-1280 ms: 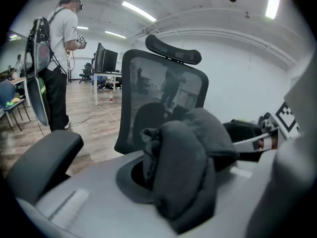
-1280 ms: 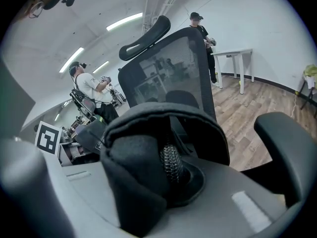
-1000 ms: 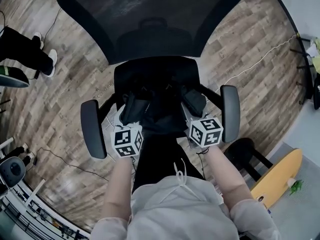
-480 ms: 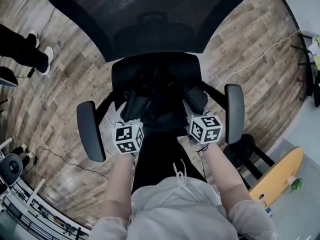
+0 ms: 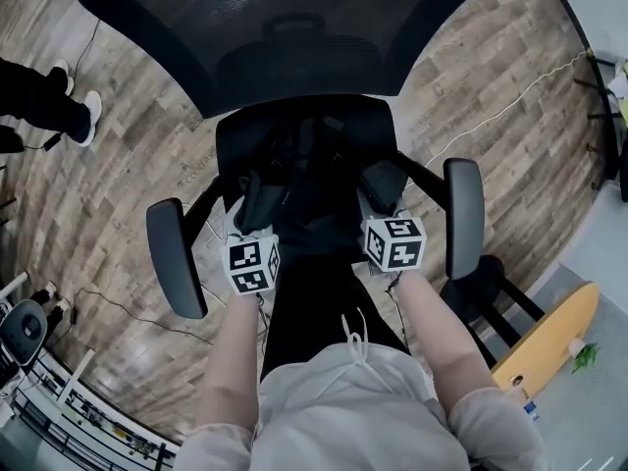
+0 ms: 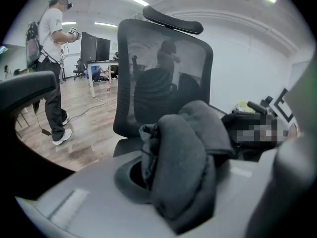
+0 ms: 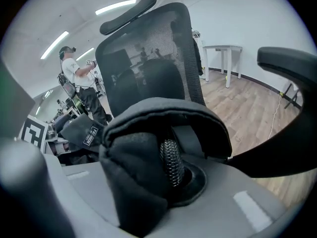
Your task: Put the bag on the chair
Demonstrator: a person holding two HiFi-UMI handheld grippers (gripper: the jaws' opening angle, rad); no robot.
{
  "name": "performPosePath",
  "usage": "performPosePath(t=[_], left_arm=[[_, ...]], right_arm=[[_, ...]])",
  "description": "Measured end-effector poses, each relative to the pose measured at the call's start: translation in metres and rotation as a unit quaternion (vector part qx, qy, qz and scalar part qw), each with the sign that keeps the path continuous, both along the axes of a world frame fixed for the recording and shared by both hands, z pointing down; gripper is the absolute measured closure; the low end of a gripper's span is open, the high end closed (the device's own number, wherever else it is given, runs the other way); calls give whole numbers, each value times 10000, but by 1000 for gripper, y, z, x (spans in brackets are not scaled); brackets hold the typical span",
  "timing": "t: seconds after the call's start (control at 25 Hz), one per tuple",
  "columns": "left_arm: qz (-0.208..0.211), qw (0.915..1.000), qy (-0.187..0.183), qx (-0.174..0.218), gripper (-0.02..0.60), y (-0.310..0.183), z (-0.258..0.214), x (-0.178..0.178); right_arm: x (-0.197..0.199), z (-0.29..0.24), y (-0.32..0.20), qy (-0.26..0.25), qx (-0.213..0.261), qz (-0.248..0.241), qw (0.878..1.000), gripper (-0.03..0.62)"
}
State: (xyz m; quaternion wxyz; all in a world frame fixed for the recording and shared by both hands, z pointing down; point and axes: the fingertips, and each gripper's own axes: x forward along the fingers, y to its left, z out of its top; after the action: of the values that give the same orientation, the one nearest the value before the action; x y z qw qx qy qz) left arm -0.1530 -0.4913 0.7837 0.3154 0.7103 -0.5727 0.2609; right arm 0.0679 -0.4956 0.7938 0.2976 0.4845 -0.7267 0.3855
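Note:
A black bag (image 5: 312, 209) hangs between my two grippers just above the black office chair's seat (image 5: 294, 130). My left gripper (image 5: 261, 202) is shut on a thick fold of the bag's dark fabric (image 6: 185, 162), which fills the gap between its jaws. On the other side, my right gripper (image 5: 383, 188) pinches the bag's padded edge (image 7: 143, 152) beside a coiled metal spring; its jaws are opening slightly with the fabric still pressed between them. The mesh backrest (image 5: 280, 27) rises behind the seat.
Two armrests flank the grippers, the left armrest (image 5: 175, 258) and the right armrest (image 5: 463, 219). A person's legs (image 5: 44, 91) stand at the far left on the wood floor. A yellow board (image 5: 545, 340) lies at the lower right, and cables run across the floor.
Both grippers have edged a little forward over the seat, carrying the bag with them. The hold on the bag looks the same.

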Motion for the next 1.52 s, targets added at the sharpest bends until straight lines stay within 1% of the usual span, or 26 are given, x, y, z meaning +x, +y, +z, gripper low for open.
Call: performPosePath(t=[0.16, 0.36, 0.48, 0.6, 0.76, 0.92, 1.0, 1.08, 1.16, 1.2, 1.28, 1.32, 1.36, 1.4, 1.48, 1.52], left_arm=[[-76, 9998, -26, -188, 522, 10, 19, -6], [-200, 9992, -85, -325, 519, 21, 38, -12], [-204, 9991, -166, -322, 511, 25, 51, -16], [-231, 9991, -160, -325, 509, 29, 56, -19], [-77, 9993, -286, -237, 500, 34, 61, -18], [-46, 9996, -196, -183, 491, 39, 62, -17], [-34, 9997, -148, -186, 485, 42, 62, -18], [-12, 9997, -165, -198, 467, 46, 63, -19], [-48, 9995, -232, -222, 439, 51, 62, -20], [-88, 9993, -277, -238, 413, 54, 61, -22], [-171, 9990, -305, -296, 337, 61, 58, -24], [-207, 9988, -287, -329, 289, 65, 57, -24], [-246, 9987, -270, -349, 255, 68, 55, -23], [-290, 9986, -261, -352, 238, 72, 54, -23], [-384, 9984, -245, -327, 225, 77, 49, -24], [-426, 9983, -234, -316, 216, 80, 46, -24]], right_arm=[[-3, 19, 9, 291, -45, -297, 9991, 537], [-2, 36, 16, 428, -124, -517, 9977, 533], [-4, 46, 21, 503, -148, -581, 9969, 530], [-9, 56, 32, 450, -194, -569, 9972, 526], [-16, 77, 52, 451, -171, -850, 9952, 514], [-11, 81, 60, 309, -108, -658, 9973, 496], [-10, 80, 61, 349, -71, -679, 9971, 485], [-9, 79, 62, 490, 44, -822, 9954, 470], [-6, 77, 65, 652, 127, -881, 9939, 441], [-3, 77, 67, 733, 135, -849, 9936, 417], [5, 74, 71, 860, 137, -687, 9938, 358], [10, 72, 73, 886, 143, -584, 9943, 324], [14, 69, 75, 881, 150, -492, 9948, 292], [17, 65, 77, 856, 157, -428, 9953, 273], [18, 57, 82, 805, 192, -390, 9958, 246], [18, 52, 84, 801, 224, -395, 9958, 242]])
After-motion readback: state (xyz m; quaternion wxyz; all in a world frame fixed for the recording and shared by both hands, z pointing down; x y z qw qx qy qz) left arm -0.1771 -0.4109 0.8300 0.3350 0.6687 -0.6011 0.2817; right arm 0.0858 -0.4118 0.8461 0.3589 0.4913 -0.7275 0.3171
